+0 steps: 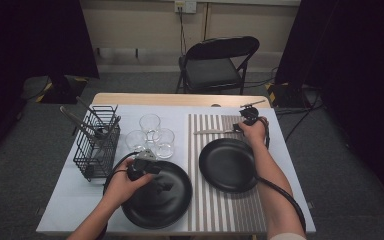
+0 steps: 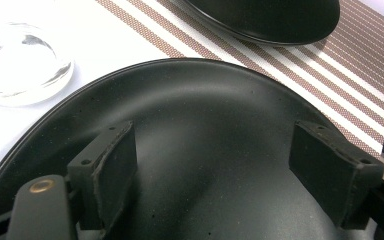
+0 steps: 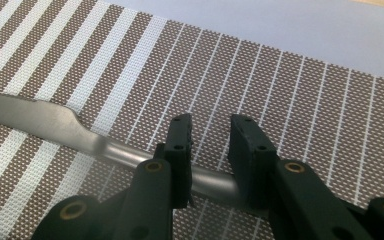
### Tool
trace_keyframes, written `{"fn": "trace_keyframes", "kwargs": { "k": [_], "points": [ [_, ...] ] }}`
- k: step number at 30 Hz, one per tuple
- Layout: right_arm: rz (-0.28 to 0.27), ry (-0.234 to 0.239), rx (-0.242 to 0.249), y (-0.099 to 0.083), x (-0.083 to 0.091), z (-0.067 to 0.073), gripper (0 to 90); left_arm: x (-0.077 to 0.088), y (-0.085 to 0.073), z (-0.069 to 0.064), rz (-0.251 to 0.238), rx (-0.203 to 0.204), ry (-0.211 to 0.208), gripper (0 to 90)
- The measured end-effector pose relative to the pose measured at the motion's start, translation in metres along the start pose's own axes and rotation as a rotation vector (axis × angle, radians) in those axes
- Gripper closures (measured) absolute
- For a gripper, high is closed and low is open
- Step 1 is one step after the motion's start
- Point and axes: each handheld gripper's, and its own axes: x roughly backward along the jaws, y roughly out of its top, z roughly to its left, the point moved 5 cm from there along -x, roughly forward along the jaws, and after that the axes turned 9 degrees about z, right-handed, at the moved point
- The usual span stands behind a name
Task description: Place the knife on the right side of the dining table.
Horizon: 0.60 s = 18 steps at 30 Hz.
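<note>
Nearest the camera, the person's forearms come in over the table's [image 1: 70, 200] front edge. The left gripper [image 1: 156, 172] hangs over the far-left part of the big black plate [image 1: 157, 197], which sits close to that front edge on the pale cloth. In the left gripper view its jaws are spread wide with bare plate [image 2: 205, 150] between the pads; whether their tips touch the plate I cannot tell. The plate's far rim curves just short of the striped placemat [image 2: 330, 85], and a glass [image 2: 20, 65] stands just beyond its rim.

The right gripper [image 1: 240, 127] is at the far end of the placemat [image 1: 207, 210], beyond the smaller black plate [image 1: 228, 165]. In the right gripper view its jaws stand narrowly apart across the handle of a metal knife [image 3: 75, 132], which lies flat on the placemat [image 3: 305, 100]; whether the pads actually press on the handle I cannot tell. The knife [image 1: 212, 131] points left toward the three glasses [image 1: 150, 135].

The two plates lie near each other with a strip of mat between their rims. A wire rack [image 1: 97, 145] holding utensils takes the left side. Open room is along the mat's right edge and at its near end, and on the cloth at the table's front-left corner. A folding chair [image 1: 220, 62] stands behind the table.
</note>
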Motion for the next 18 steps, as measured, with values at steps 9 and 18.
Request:
{"fn": "trace_keyframes", "kwargs": {
  "k": [9, 18],
  "points": [
    [-0.01, -0.002, -0.004, -0.0013, 0.0003, -0.0003, 70.8, 0.0005, 0.0004, 0.0007, 0.008, -0.009, 0.008, 19.0],
    [-0.011, -0.008, -0.012, -0.0022, 0.0007, -0.0002, 70.7, 0.0012, 0.0016, -0.0011, 0.005, -0.01, 0.006, 19.1]
  ]
}}
